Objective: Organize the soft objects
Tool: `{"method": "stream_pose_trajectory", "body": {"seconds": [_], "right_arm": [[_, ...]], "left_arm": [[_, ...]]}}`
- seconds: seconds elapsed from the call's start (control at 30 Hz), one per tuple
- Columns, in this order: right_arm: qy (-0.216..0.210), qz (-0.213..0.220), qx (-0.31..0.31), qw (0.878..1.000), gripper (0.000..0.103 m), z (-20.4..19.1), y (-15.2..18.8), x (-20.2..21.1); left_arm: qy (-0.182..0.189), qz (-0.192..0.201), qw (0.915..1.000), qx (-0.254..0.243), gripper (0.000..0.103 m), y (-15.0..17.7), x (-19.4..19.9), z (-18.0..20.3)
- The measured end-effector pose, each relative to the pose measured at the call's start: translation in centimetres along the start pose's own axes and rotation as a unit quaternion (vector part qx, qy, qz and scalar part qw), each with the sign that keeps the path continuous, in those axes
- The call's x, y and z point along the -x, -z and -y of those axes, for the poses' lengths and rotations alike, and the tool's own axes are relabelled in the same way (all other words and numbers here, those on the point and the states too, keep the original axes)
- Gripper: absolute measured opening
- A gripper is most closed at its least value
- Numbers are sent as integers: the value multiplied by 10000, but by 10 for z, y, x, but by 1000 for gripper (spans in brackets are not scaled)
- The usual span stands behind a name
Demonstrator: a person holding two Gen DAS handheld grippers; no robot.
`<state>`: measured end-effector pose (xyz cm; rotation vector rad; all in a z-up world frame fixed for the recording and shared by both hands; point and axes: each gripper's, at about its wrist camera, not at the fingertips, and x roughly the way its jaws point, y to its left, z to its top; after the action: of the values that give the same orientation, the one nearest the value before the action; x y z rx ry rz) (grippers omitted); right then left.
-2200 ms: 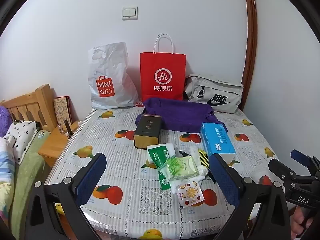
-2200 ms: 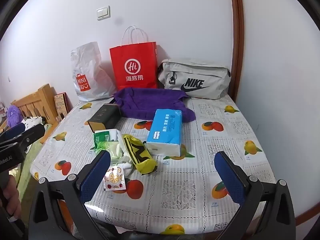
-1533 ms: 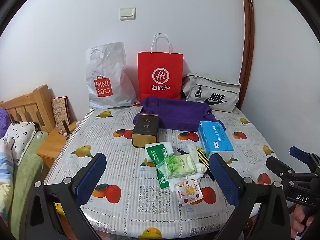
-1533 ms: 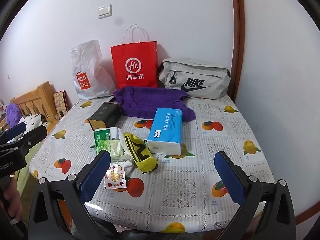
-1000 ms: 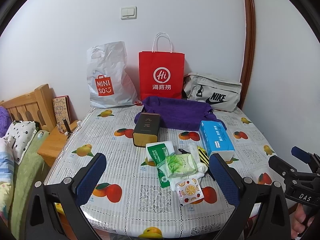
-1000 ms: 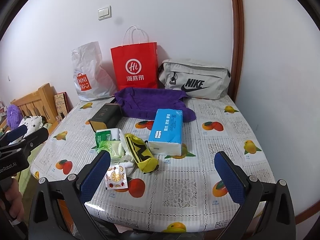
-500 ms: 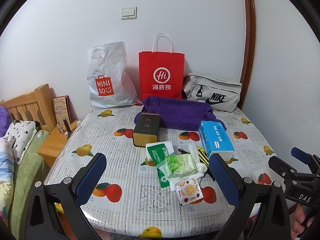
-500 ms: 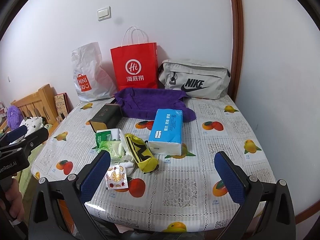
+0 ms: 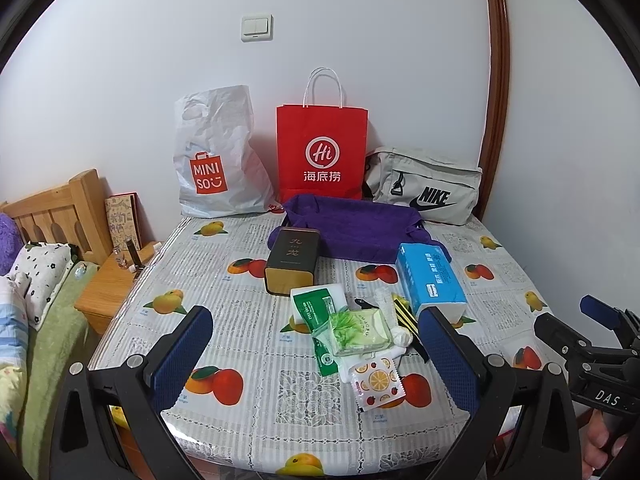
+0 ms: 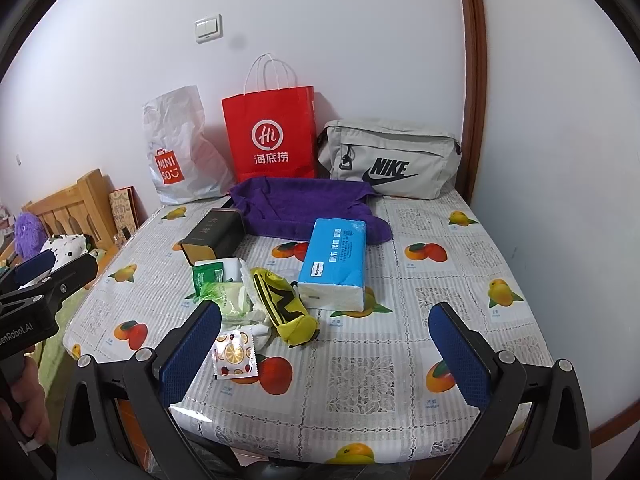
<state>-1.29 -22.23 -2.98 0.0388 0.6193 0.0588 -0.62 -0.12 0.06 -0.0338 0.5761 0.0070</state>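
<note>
Both tools hang above the near edge of the table with the fruit-print plastic cloth (image 9: pixel 256 332), and nothing is in either one. The left gripper (image 9: pixel 316 354) has its blue-padded fingers spread wide, empty; the right gripper (image 10: pixel 326 354) is just as wide, empty too.

In the middle of the cloth sits the soft pile: a pale green wet-wipe pack (image 9: pixel 358 332) lying over a dark green sachet (image 9: pixel 316 322), a small orange-slice printed packet (image 9: pixel 378 380) nearest the camera, and a yellow and black fabric pouch (image 10: pixel 282 300) touching the wipes on their right. A blue tissue pack (image 10: pixel 336 262) lies just beside the pouch, farther back. A dark rectangular tin with gold lettering (image 9: pixel 294 260) lies on its side behind the sachets.

Beyond that, a purple cloth tray (image 9: pixel 352 230), and against the wall a white Miniso plastic bag (image 9: pixel 216 160), a red paper bag with handles (image 9: pixel 322 152) and a grey Nike waist bag (image 10: pixel 390 158)
</note>
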Motion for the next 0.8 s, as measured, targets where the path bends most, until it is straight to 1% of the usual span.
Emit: {"method": "stream_pose_trajectory", "body": {"seconds": [0.8], "right_arm": [[-51,-16,12,10000,102,-1,4,-2]], "left_arm": [[-27,-26,10000,-32,103,0,0,3]]}}
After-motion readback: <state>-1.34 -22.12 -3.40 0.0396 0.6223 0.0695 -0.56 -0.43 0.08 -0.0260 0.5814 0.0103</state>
